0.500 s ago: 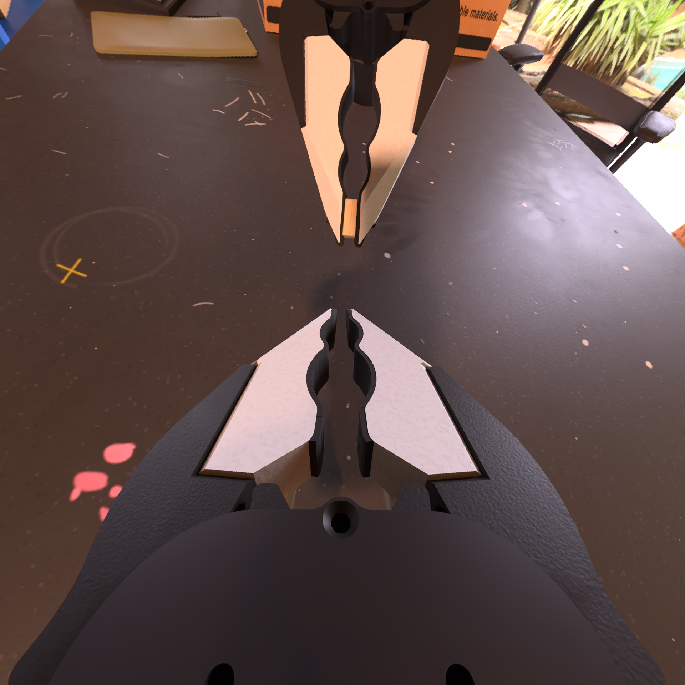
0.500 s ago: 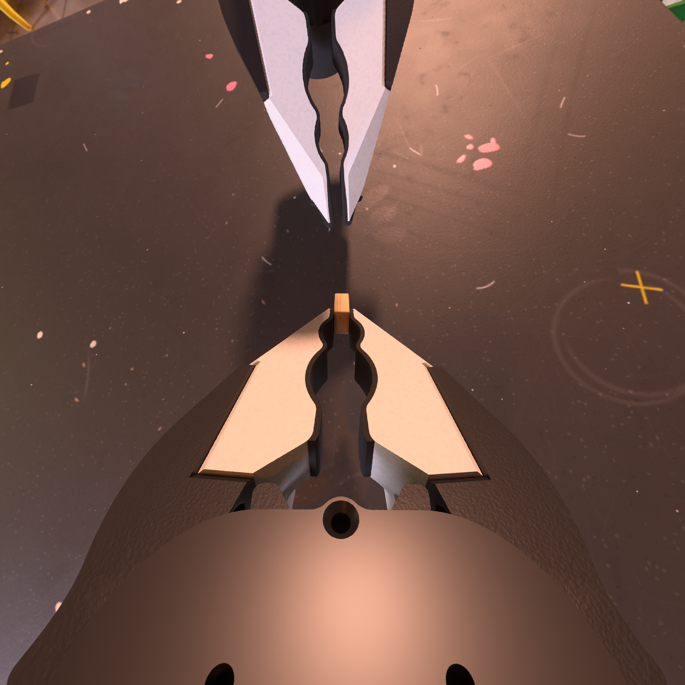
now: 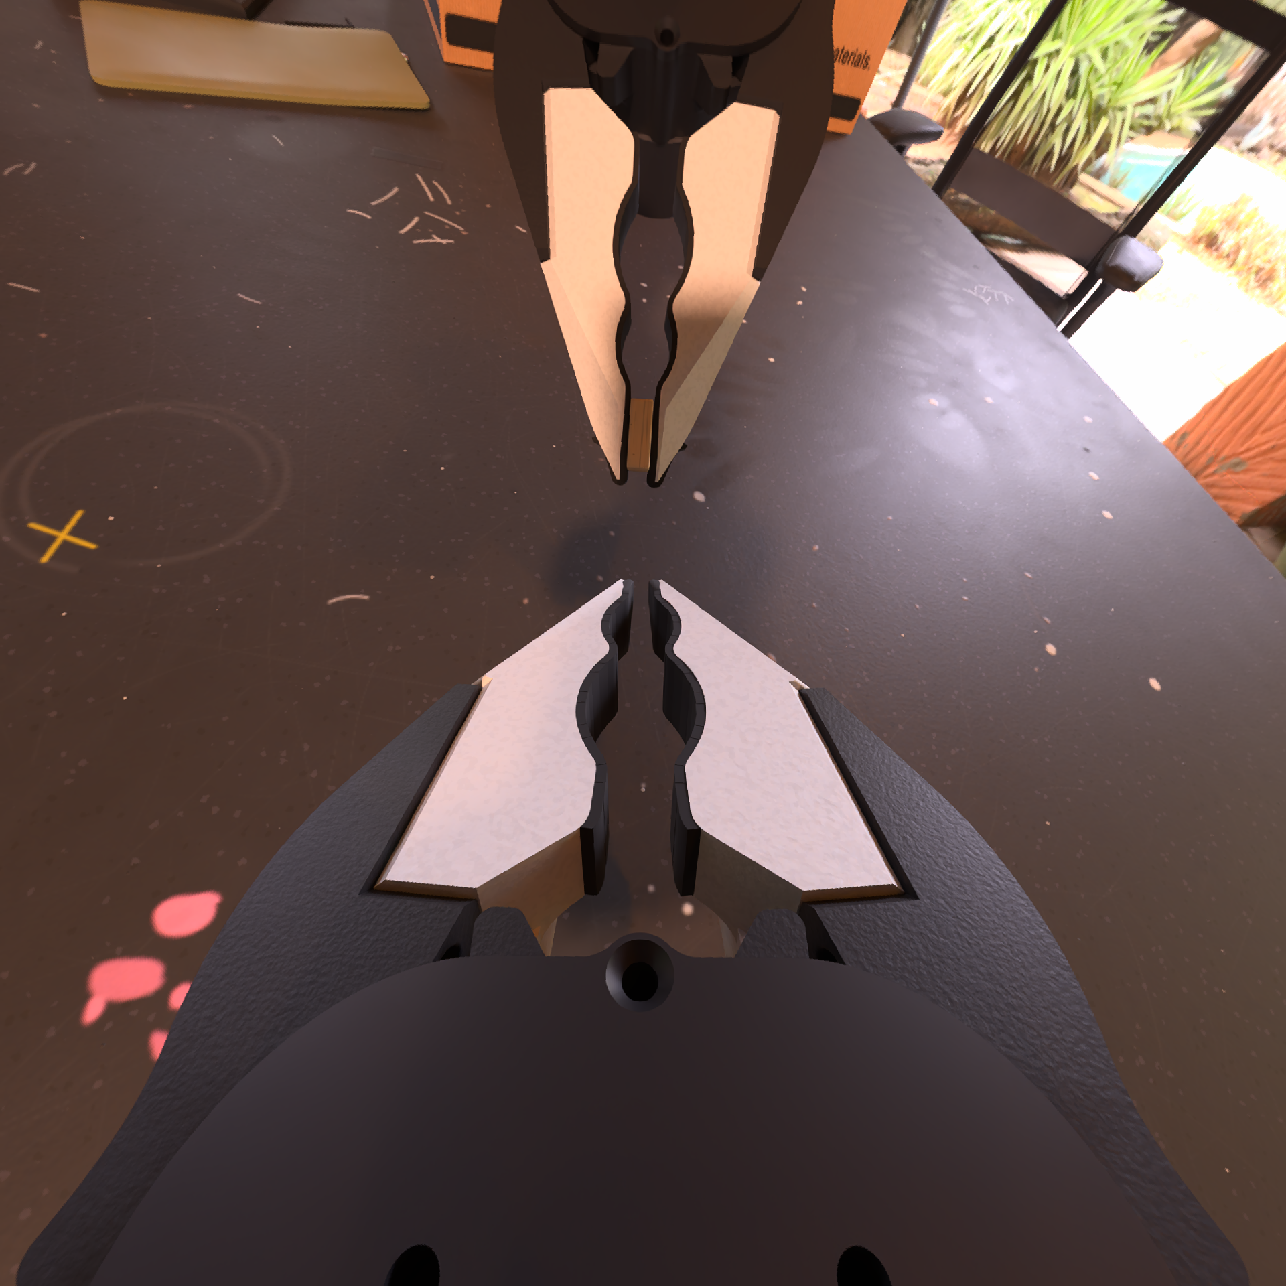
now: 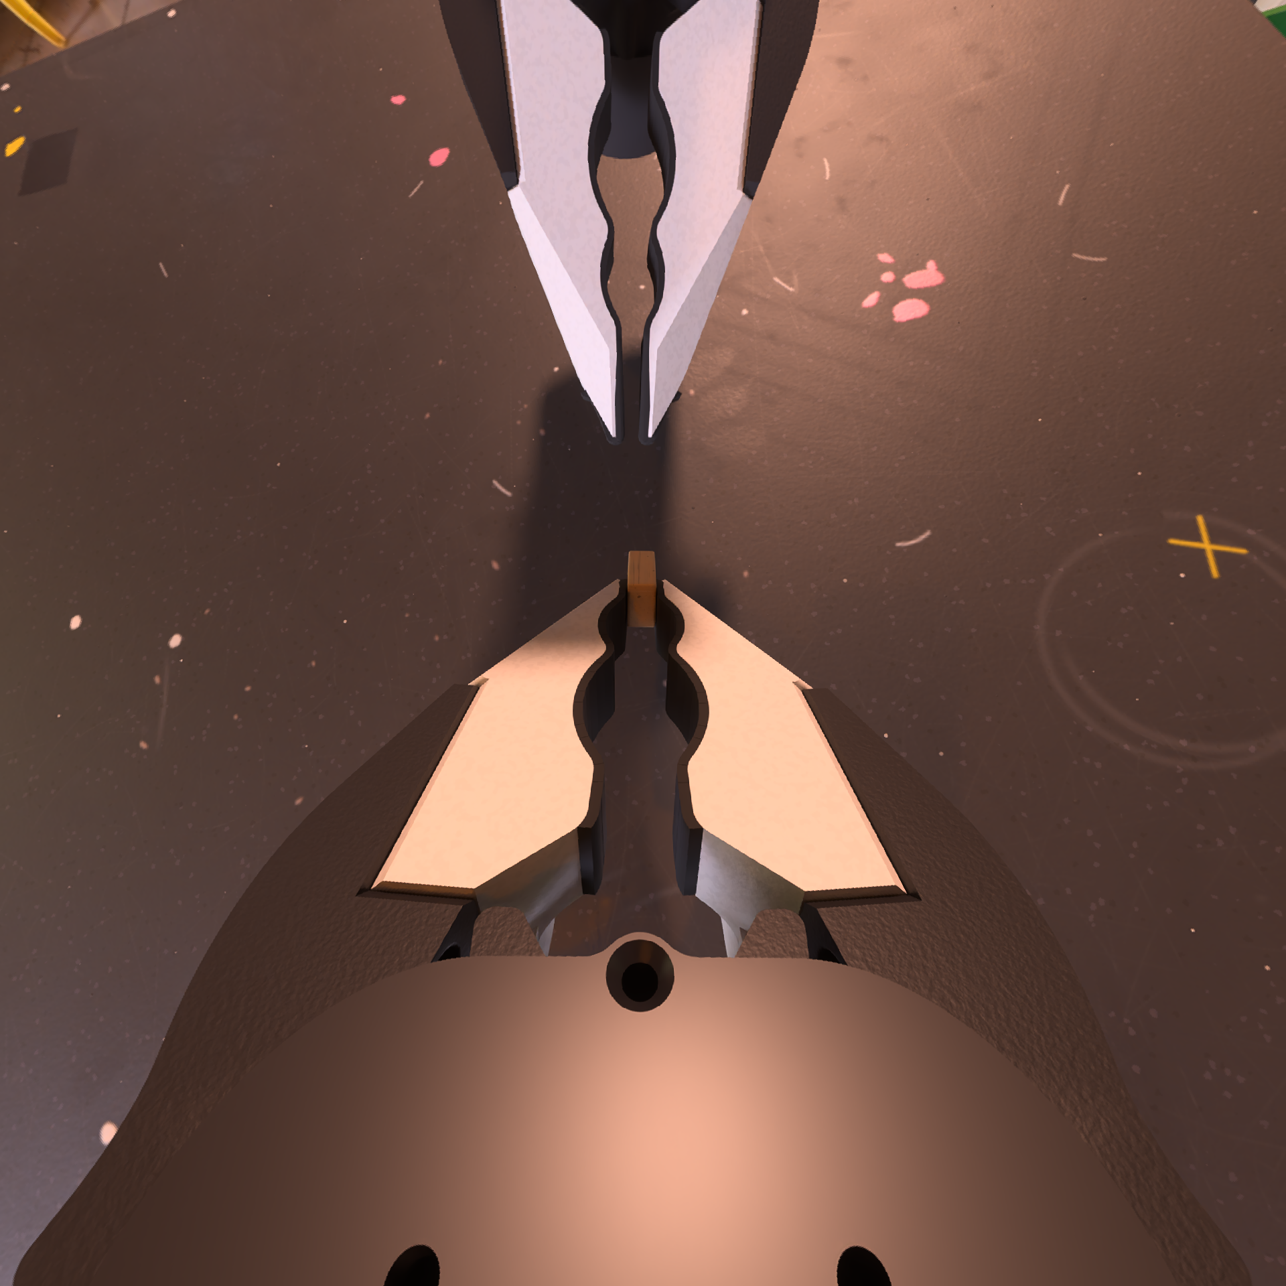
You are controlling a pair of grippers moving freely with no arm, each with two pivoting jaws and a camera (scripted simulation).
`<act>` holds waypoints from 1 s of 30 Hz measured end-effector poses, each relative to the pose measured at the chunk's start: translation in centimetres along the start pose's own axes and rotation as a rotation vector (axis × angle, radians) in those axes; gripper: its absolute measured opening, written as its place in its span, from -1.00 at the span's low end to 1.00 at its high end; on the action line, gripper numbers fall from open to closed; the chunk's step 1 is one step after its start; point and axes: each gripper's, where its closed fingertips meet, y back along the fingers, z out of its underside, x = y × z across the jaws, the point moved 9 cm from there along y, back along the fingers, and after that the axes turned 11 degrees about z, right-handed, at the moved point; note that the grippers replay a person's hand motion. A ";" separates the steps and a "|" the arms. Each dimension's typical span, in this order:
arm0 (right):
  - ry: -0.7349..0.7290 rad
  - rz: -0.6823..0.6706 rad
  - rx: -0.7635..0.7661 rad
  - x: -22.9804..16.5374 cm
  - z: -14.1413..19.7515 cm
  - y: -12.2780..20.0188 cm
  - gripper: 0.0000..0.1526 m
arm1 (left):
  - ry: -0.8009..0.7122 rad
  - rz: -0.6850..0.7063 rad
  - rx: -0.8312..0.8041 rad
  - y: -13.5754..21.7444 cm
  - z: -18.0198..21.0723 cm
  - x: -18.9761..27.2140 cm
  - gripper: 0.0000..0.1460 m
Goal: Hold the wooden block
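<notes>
Wooden block (image 4: 641,589), small and narrow, is pinched at the fingertips of the right gripper (image 4: 641,591), its long axis running along the fingers toward the left gripper (image 3: 641,591), whose tips are nearly closed on nothing. Only the left view shows the table (image 3: 974,557) edge, a box (image 3: 852,76) and a pad (image 3: 243,62). Bare tabletop lies between the facing tips.

The wooden block (image 4: 641,591) shows a smooth, grained orange-tan face, the right hand-held gripper (image 4: 641,584) has a pebbled matt shell with smooth peach finger plates, and the desk (image 4: 278,417) is matt dark, scratched and paint-speckled, with pink blotches at two o'clock.
</notes>
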 end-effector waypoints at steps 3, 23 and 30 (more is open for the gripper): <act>-0.001 -0.002 0.003 0.0 0.0 0.0 -0.92 | -0.009 -0.001 -0.010 -0.1 0.0 0.0 -0.94; -0.006 -0.015 -0.001 0.2 0.1 0.1 -0.92 | -0.010 0.035 0.019 0.3 -0.6 -0.4 -0.96; 0.011 -0.024 -0.003 0.2 0.0 0.0 -0.92 | -0.011 0.089 -0.011 0.4 -0.7 -0.7 -0.92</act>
